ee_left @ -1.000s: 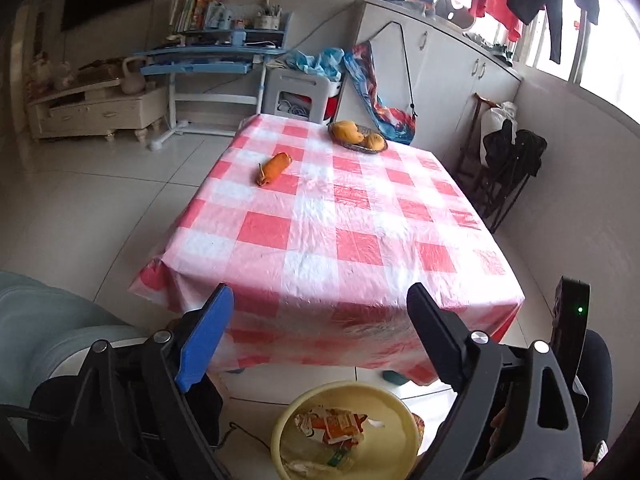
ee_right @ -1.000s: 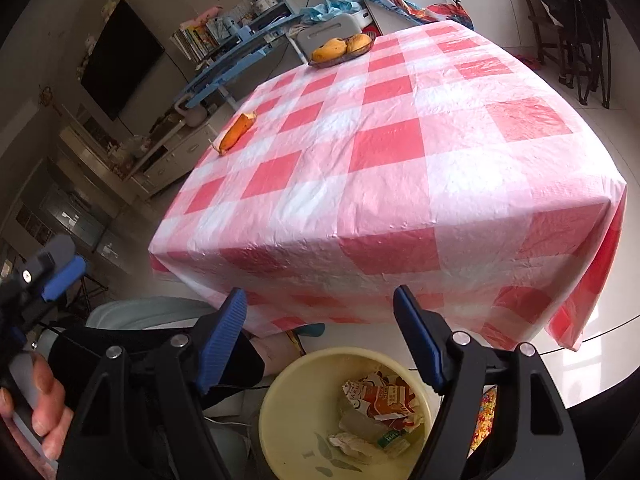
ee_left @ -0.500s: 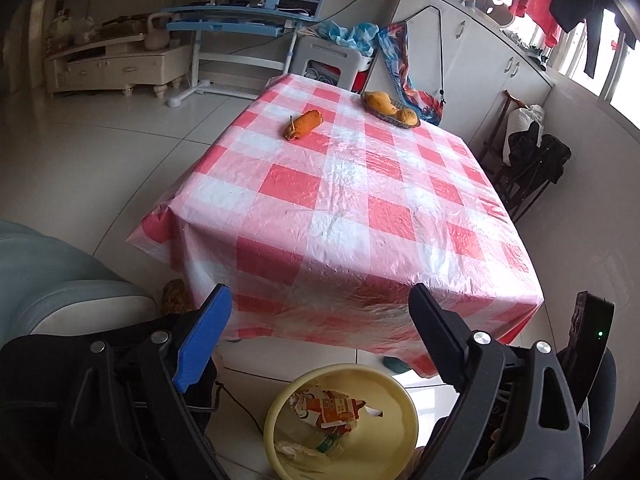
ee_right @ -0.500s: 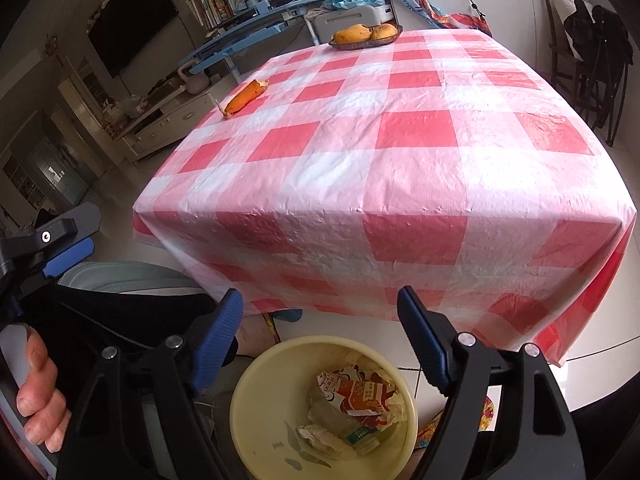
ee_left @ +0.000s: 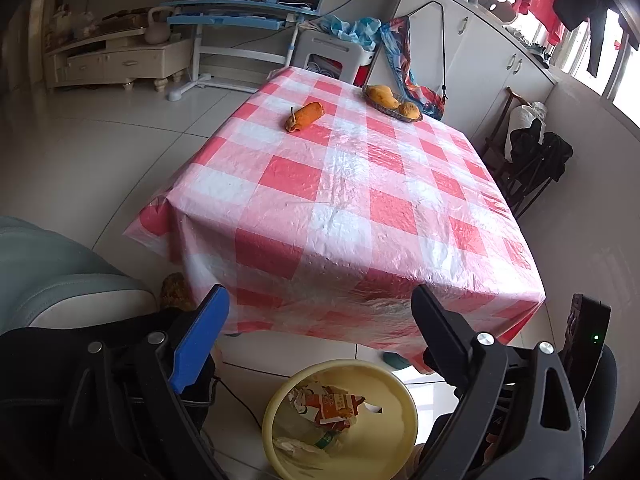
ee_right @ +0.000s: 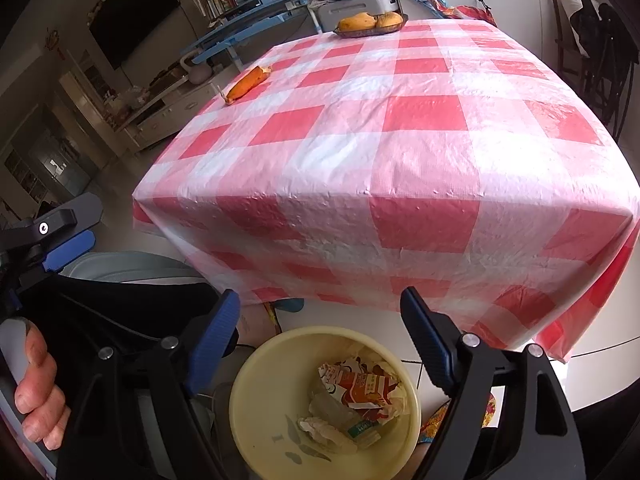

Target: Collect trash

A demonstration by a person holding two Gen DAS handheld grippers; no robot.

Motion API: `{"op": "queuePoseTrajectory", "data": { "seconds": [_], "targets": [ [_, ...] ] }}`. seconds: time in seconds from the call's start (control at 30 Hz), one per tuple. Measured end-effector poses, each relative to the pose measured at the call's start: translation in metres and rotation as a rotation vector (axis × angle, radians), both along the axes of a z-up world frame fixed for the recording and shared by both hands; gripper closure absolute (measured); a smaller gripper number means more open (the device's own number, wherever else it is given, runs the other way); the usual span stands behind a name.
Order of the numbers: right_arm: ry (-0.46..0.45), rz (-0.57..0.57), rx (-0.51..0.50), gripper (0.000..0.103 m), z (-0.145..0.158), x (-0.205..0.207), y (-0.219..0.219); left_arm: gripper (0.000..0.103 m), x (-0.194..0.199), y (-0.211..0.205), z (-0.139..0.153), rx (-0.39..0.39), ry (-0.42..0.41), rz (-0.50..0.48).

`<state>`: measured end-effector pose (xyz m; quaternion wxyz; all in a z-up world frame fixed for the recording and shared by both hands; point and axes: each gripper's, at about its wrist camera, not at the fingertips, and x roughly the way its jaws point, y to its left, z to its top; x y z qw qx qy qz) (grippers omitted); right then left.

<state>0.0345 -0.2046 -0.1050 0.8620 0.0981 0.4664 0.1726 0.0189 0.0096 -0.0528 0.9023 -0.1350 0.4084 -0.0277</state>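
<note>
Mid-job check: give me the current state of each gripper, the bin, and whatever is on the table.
left gripper: open, nothing between the jaws.
right gripper: open, empty, jaws just been opening.
yellow bin: on the floor, holding crumpled wrappers.
orange peel: lying on the tablecloth.
fruit dish: at the far edge, holding fruit.

Black tool (ee_right: pixel 320 334), blue pads (ee_right: pixel 214 346)

- Bin (ee_right: pixel 256 412) on the floor before the table (ee_right: pixel 400 152), wrappers (ee_right: pixel 360 388) inside.
- Peel (ee_left: pixel 304 117) on the table, left of the fruit dish (ee_left: pixel 394 101) at the far edge.
</note>
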Motion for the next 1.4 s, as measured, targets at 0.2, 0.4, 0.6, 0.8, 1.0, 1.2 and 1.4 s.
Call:
{"op": "queuePoseTrajectory", "data": {
  "seconds": [0.2,0.4,0.6,0.8,1.0,1.2,1.4],
  "targets": [
    [0.007,0.01,-0.005,0.024,-0.002,0.0,0.002,0.014,0.0,-0.001,-0.002,0.003,0.004,-0.005],
    [0.014,0.017,-0.006,0.024,-0.003,-0.001,0.005,0.014,0.0,-0.003,-0.002,0.003,0.007,-0.01],
    [0.02,0.028,-0.014,0.024,-0.005,-0.001,0.007,0.014,0.001,-0.004,-0.003,0.002,0.011,-0.011],
    [0.025,0.034,-0.019,0.024,-0.006,-0.002,0.009,0.014,0.001,-0.005,-0.003,0.0,0.015,-0.012],
    [0.026,0.046,-0.022,0.024,-0.006,-0.002,0.015,0.014,0.002,-0.006,-0.004,0.001,0.017,-0.017],
    [0.028,0.065,-0.034,0.022,-0.007,-0.001,0.022,0.014,0.003,-0.004,-0.005,-0.005,0.021,-0.014],
    [0.027,0.085,-0.055,0.022,-0.009,-0.002,0.029,0.014,0.003,-0.004,-0.005,-0.007,0.023,-0.013]
  ]
}}
